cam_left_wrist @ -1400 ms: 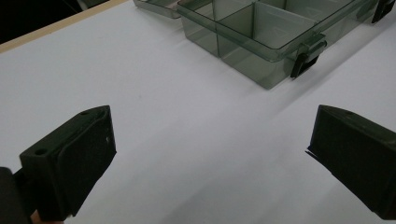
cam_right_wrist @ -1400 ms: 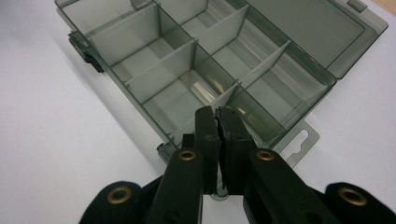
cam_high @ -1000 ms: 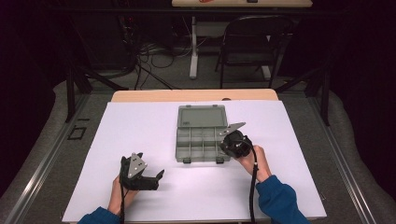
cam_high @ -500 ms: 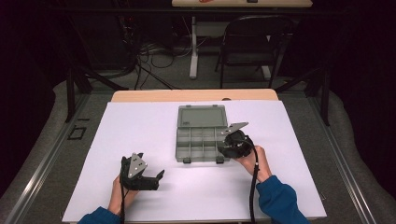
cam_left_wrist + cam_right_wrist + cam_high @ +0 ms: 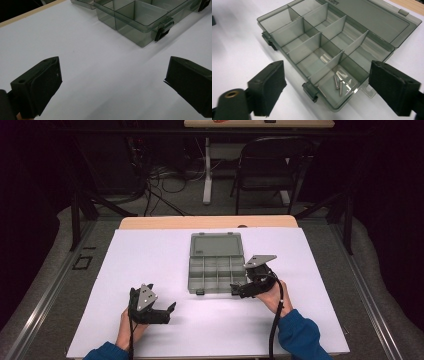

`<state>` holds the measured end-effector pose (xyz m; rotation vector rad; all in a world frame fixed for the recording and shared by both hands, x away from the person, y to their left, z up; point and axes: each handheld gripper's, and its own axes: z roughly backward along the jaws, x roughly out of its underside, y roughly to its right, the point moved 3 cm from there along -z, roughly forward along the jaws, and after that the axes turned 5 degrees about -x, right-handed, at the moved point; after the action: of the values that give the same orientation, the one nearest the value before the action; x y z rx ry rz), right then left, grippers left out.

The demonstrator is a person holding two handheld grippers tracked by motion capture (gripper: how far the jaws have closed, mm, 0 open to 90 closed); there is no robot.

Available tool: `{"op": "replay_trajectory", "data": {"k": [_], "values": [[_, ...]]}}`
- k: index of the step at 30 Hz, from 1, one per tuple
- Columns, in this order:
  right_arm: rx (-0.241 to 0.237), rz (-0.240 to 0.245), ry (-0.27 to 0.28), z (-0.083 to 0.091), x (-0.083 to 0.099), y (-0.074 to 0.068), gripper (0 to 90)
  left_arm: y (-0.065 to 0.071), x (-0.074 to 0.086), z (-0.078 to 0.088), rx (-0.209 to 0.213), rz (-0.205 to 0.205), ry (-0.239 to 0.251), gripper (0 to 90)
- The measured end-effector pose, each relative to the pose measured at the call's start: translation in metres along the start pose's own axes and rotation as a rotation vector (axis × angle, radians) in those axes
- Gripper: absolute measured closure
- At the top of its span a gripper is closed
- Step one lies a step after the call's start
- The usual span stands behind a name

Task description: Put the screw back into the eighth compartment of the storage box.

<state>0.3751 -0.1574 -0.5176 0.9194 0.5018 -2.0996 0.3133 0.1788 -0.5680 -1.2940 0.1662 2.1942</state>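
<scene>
The smoky grey compartment box (image 5: 216, 267) sits open at the middle of the white tabletop (image 5: 150, 255), lid (image 5: 216, 244) folded flat back at its 12 o'clock side, dividers cutting the tray into small cells. From the high view those cells are too small to read, but the right gripper view looks straight in: a few thin metal screws (image 5: 337, 83) lie in the corner compartment nearest that camera, beside a black latch (image 5: 310, 91), and the other cells it looks into hold none. The left gripper view catches a near corner of the box with another latch (image 5: 163, 29) at about 1 o'clock, well beyond its jaws. The right hand-held gripper (image 5: 235, 289) lies almost level at the box's 4 o'clock corner, jaws pointing toward 9 o'clock; they have just been opening and now stand wide with nothing pinched, the screw compartment framed between them. The right hand (image 5: 272, 292) grips its body, blue sleeve trailing to 5 o'clock. The left hand-held gripper (image 5: 170, 308) rests low at 7 o'clock from the box, well apart from it, jaws spread wide over bare tabletop, holding nothing.
</scene>
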Motion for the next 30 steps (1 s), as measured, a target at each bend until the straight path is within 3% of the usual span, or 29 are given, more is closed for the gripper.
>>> {"op": "replay_trajectory", "data": {"k": [11,25,30], "values": [[-0.044,0.02,0.051,0.009,0.013,-0.009,1.5,0.0,0.001,-0.001,0.002,0.004,0.0,0.0],[-0.03,0.021,0.093,0.011,0.019,-0.008,0.2,0.001,-0.003,0.0,0.001,-0.022,0.003,0.1],[-0.02,0.032,0.09,0.014,0.019,-0.008,0.2,0.0,-0.005,0.001,0.001,-0.014,0.009,0.0]]}}
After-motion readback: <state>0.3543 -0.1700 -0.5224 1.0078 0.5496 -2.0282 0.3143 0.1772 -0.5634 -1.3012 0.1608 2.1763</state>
